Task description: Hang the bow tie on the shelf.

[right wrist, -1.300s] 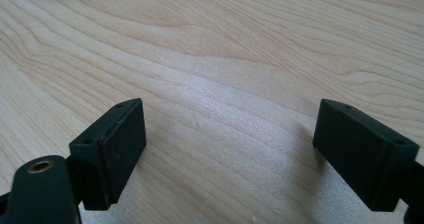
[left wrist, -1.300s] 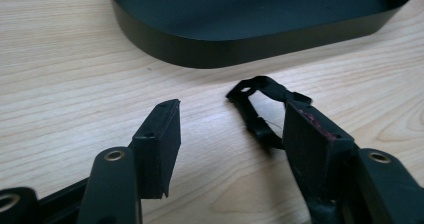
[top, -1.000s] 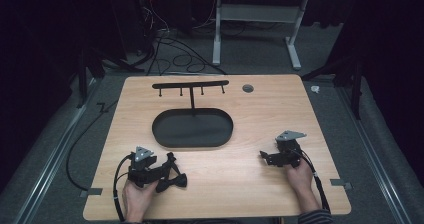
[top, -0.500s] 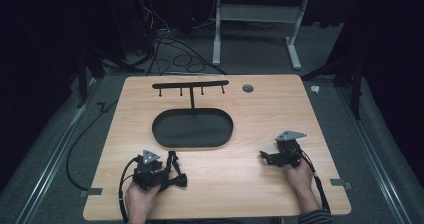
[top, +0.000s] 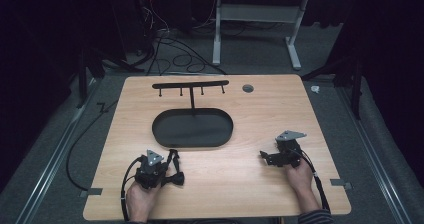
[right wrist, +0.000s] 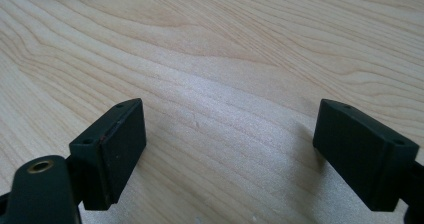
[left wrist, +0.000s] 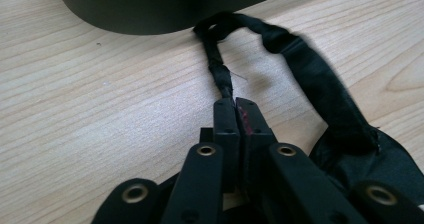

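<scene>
Your left claw (left wrist: 235, 106) has just been closing and now pinches the thin twisted stretch of the black strap (left wrist: 320, 84), pads pressed together on it. The strap lies on the counter (top: 250, 114) at your near left, looping away from the jaws up to the wall of the black oval tray (left wrist: 150, 9) and back down into a wider fabric piece (bottom right in the left gripper view). Your right claw (right wrist: 227, 154) sits low over bare wood at the near right, jaws wide, nothing between them. A rack with hooks (top: 190, 86) rises from the tray.
</scene>
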A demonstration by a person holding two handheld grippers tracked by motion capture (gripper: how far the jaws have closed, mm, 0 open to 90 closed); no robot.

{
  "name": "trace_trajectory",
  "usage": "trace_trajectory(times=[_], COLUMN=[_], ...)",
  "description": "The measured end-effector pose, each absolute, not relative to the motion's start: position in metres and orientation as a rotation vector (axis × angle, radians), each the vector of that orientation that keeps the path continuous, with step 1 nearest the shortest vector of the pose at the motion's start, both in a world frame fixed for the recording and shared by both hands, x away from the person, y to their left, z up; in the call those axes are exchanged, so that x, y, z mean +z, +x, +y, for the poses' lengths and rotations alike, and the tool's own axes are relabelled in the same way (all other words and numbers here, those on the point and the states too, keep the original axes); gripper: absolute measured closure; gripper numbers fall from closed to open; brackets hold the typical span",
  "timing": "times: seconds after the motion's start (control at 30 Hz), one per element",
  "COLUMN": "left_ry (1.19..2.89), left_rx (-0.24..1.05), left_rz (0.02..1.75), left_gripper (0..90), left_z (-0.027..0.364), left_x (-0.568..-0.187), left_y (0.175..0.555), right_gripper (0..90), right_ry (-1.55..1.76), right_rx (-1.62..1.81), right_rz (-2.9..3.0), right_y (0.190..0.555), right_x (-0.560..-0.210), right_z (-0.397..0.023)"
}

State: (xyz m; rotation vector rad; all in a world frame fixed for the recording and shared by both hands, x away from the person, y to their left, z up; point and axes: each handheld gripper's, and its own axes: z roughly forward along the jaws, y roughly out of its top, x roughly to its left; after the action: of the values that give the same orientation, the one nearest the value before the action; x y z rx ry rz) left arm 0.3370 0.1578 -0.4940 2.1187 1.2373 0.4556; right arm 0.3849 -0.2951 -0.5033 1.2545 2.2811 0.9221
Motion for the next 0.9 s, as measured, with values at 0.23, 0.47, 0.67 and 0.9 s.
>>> trace_trajectory(times=[0.23, 0.47, 0.67, 0.9], left_ry=[2.076, 2.032, 1.994, 1.950], left_rx=[0.404, 0.389, 0.400, 0.416], left_rz=[1.254, 1.235, 1.208, 1.151], left_gripper=[89.4, 89.5, 89.6, 89.5], left_z=[0.163, 0.164, 0.166, 0.164], left_x=[-0.495, -0.487, -0.474, -0.453], left_y=[0.339, 0.338, 0.334, 0.330], right_gripper=[14.4, 14.4, 14.4, 14.4], right_ry=[1.255, 1.255, 1.255, 1.255], right_rx=[0.922, 0.922, 0.922, 0.922], right_rz=[2.281, 2.281, 2.281, 2.281], right_y=[0.385, 0.385, 0.385, 0.385], right_x=[-0.503, -0.503, -0.503, -0.503], right_z=[-0.295, -0.295, -0.295, -0.295])
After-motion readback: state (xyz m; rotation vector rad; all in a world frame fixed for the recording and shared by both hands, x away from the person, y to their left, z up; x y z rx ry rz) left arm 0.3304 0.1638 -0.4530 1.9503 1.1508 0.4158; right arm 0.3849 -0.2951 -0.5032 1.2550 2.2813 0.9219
